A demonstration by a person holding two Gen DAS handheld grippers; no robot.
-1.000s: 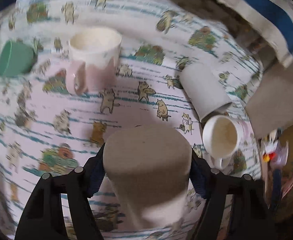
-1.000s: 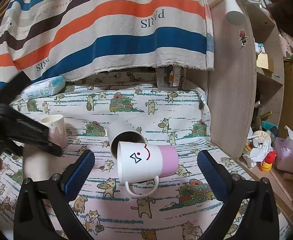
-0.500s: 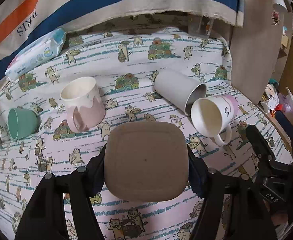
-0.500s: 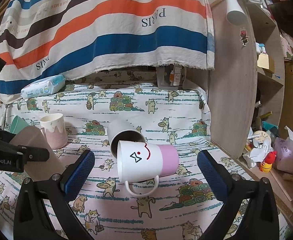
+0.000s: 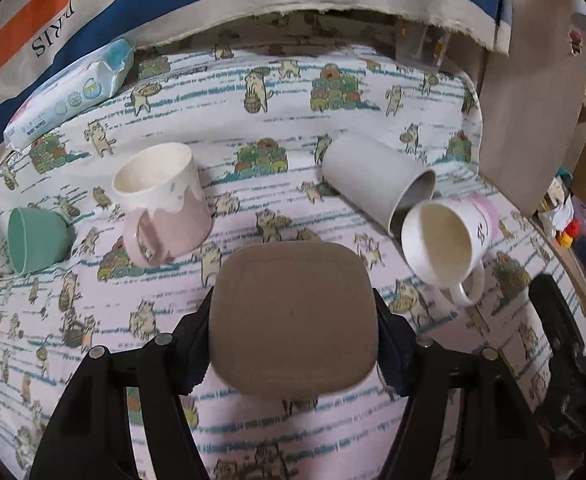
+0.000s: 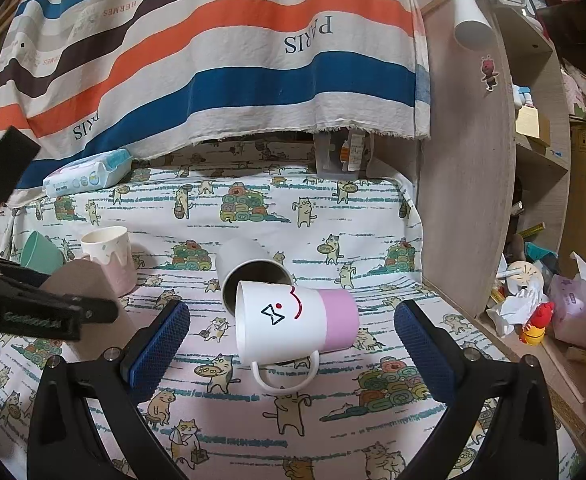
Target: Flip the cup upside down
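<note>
Left wrist view: left gripper point(image 5: 293, 332) clamped on taupe cup point(image 5: 293, 320), base facing camera | flip underway, unplaced | right gripper point(image 6: 291, 328) jaws apart, idle

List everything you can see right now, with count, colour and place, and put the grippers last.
Brown cup: 1, taupe, base facing the left wrist camera, held over the front of the cloth.
Face mug: 1, white with pink base, on its side, centre.
Grey cup: 1, grey, on its side behind the face mug.
Drip mug: 1, cream over pink, upright, left.
Green cup: 1, mint, tipped over, far left.
Wipes pack: 1, white and blue, back left.
Striped fabric: 1, hanging behind.
Left hand-held gripper: 1, black, shut on the brown cup.
Right hand-held gripper: 1, black with blue pads, open around the face mug.
</note>
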